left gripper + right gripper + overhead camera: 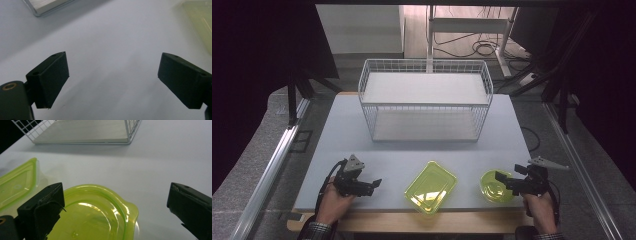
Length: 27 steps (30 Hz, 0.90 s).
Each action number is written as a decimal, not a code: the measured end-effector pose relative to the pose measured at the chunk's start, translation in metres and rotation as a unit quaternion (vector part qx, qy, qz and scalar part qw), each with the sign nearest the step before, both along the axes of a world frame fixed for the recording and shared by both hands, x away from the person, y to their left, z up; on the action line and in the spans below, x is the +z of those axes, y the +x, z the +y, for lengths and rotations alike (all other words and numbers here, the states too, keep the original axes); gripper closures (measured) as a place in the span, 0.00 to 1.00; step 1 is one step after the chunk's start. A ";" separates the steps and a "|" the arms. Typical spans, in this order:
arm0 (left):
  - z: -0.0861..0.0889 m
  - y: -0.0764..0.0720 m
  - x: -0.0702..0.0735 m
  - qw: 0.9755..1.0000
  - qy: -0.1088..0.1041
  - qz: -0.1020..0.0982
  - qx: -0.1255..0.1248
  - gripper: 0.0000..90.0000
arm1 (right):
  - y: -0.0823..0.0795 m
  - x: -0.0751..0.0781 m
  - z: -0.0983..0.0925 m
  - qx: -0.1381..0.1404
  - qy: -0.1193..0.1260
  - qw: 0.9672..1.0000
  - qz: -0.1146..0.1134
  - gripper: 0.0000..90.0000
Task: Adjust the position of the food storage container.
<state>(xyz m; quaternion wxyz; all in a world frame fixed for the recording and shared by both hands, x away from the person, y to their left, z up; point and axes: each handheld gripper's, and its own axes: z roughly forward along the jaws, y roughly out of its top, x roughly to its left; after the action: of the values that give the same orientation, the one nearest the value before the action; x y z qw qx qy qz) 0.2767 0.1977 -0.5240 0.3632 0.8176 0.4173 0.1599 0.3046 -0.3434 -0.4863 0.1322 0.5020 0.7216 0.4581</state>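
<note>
High view: nothing is grasped; left hand-held gripper [371, 185] released over bare counter [362, 145], right hand-held gripper [503, 181] released around translucent green plastic bowl [493, 187]. Green rectangular tray [430, 186] untouched; white wire basket [424, 100] judged empty.

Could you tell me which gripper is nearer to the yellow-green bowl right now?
Right. The right gripper is open over the bowl, its jaws straddling the rim. The left gripper is open over bare table, beyond the tray.
</note>
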 end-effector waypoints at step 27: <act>-0.006 -0.001 -0.002 1.000 0.022 -0.016 -0.009 0.08 | -0.008 0.018 0.017 -0.014 -0.071 0.997 0.017 0.29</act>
<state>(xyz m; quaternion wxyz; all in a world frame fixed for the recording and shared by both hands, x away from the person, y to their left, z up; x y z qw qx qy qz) 0.2752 0.1922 -0.5257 0.3533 0.8264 0.4004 0.1788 0.2968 -0.3267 -0.4680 0.1613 0.5089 0.7476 0.3951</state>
